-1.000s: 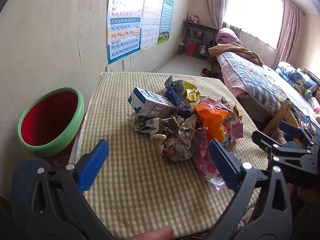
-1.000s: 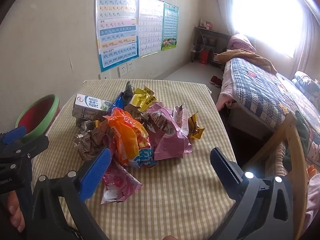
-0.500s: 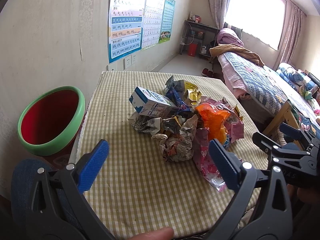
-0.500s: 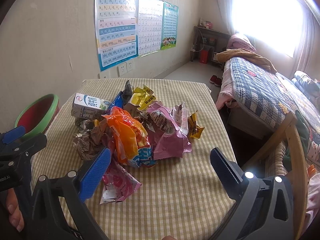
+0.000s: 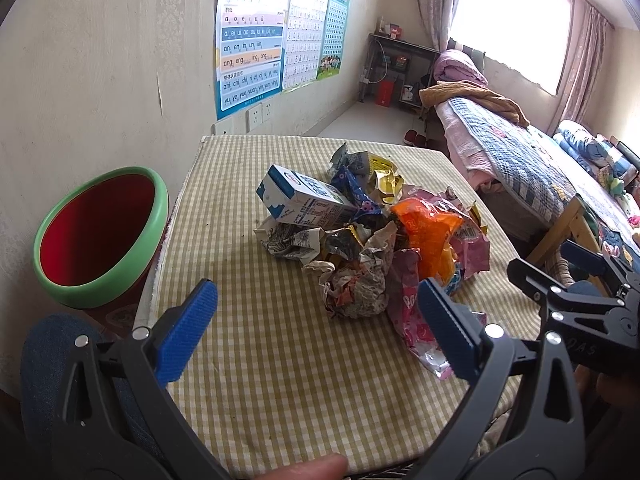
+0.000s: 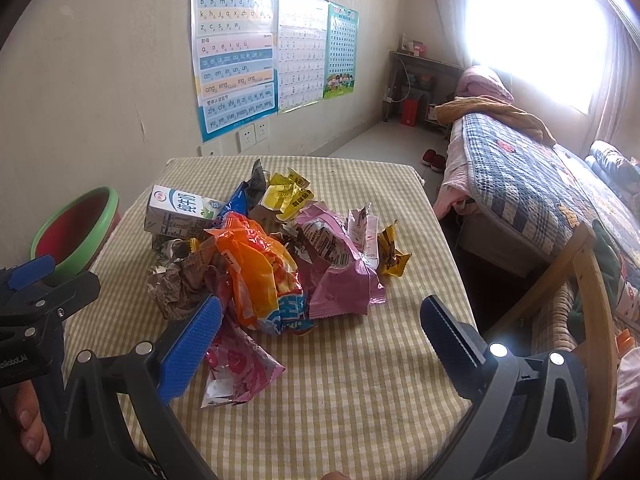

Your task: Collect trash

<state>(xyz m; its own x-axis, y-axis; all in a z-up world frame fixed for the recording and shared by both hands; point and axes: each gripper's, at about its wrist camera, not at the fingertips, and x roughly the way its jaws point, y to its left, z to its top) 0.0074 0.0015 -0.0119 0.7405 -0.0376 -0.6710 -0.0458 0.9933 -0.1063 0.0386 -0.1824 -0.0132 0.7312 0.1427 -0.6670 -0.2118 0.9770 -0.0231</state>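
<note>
A heap of trash lies mid-table: a blue-and-white milk carton (image 5: 300, 200) (image 6: 180, 210), crumpled paper (image 5: 356, 284) (image 6: 176, 284), an orange wrapper (image 5: 428, 232) (image 6: 256, 272), a purple bag (image 6: 336, 276) and a pink wrapper (image 5: 412, 320) (image 6: 236, 364). My left gripper (image 5: 316, 332) hovers open just short of the crumpled paper, nothing between its blue pads. My right gripper (image 6: 320, 344) hangs open over the near side of the heap, empty. A red bin with a green rim (image 5: 100, 236) (image 6: 76, 232) stands at the table's left edge.
The table (image 5: 240, 360) (image 6: 360, 392) wears a yellow checked cloth and butts against a wall with posters (image 6: 236, 52). A bed (image 6: 540, 200) and a wooden chair frame (image 6: 588, 280) stand to the right. Each gripper shows in the other's view (image 5: 580, 304) (image 6: 36, 304).
Both grippers have crept slightly forward toward the heap and stay open. The trash has not moved.
</note>
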